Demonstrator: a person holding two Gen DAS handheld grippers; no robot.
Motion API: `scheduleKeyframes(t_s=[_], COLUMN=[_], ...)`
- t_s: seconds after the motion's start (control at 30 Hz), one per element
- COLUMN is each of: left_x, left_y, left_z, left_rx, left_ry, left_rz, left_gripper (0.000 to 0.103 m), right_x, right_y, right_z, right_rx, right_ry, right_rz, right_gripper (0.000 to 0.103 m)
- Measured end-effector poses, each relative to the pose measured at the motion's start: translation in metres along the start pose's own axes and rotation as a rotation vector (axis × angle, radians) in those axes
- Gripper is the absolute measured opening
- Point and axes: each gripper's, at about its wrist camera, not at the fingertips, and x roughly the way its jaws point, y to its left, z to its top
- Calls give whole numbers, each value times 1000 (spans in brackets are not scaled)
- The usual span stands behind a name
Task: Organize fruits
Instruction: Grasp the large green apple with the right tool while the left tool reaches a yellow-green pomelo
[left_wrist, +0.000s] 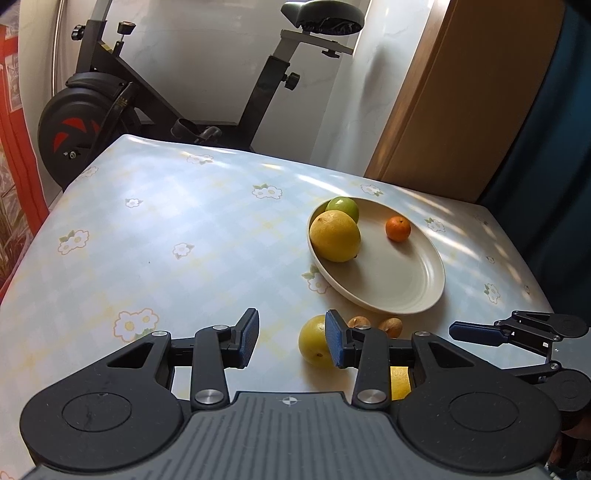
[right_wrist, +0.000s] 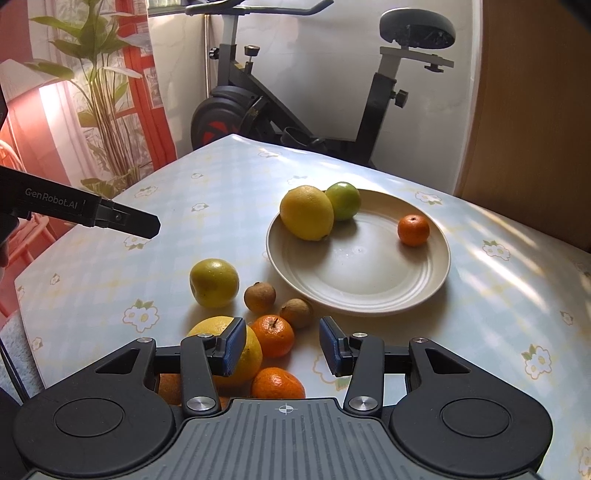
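Observation:
A cream plate (right_wrist: 369, 288) (left_wrist: 406, 291) holds a large yellow citrus (right_wrist: 306, 213) (left_wrist: 334, 235), a green apple (right_wrist: 344, 200) (left_wrist: 345, 207) and a small orange (right_wrist: 413, 230) (left_wrist: 398, 228). On the table before it lie a yellow apple (right_wrist: 214, 283) (left_wrist: 314, 343), two brown longans (right_wrist: 260, 297) (right_wrist: 296, 312), two mandarins (right_wrist: 275, 334) (right_wrist: 277, 384) and a large yellow citrus (right_wrist: 247, 354). My right gripper (right_wrist: 282, 345) is open and empty over the mandarins. My left gripper (left_wrist: 291, 341) is open and empty, left of the yellow apple.
A floral cloth covers the table (left_wrist: 166, 229). An exercise bike (right_wrist: 295, 110) stands behind the far edge. A wooden door (left_wrist: 461, 103) is at the back right. A potted plant (right_wrist: 99, 92) stands at the left. The right gripper's fingers (left_wrist: 480, 332) show in the left wrist view.

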Motion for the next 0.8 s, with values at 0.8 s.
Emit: scheduleKeyframes(t_s=[0.8], left_x=[0], left_y=[-5], left_z=[-6], left_rx=[6], left_ry=[6], left_rz=[-16], left_gripper=[41], right_x=[-50], right_y=[-32], right_z=[-52], right_rx=[52], right_ry=[59], right_rz=[-56], right_gripper=[41])
